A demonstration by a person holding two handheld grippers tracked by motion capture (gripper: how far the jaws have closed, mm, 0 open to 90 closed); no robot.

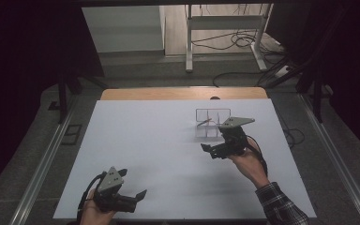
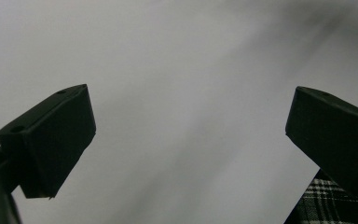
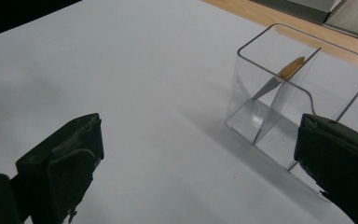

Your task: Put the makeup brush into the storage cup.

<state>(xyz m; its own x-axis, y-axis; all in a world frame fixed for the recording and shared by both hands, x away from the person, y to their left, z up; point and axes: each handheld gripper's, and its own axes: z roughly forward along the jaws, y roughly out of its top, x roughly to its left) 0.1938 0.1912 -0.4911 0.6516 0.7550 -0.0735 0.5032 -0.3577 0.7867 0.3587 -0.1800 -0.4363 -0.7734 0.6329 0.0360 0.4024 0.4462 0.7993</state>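
Up high, the clear box (image 1: 212, 123) sits on the white table (image 1: 159, 154), toward the far right side. It has thin walls that cut it into small parts. A little stick (image 1: 203, 122) with a brown end leans in its left part. The right gripper (image 1: 210, 150) hangs just in front of the box, jaws wide apart, holding nothing. The left gripper (image 1: 138, 197) is low by the near edge of the table, well apart from the box, with its jaws also wide and holding nothing. Lots of bare white table lies between them.

Next, the left gripper view shows two black jaws far apart over plain white table, with a bit of checked sleeve (image 2: 328, 205) at the bottom right.

Last, the right gripper view shows the box (image 3: 279, 93) close up, just beside the right jaw. The stick (image 3: 279, 77) leans on the first inner wall, brown tip up near the rim. The jaws are wide open.
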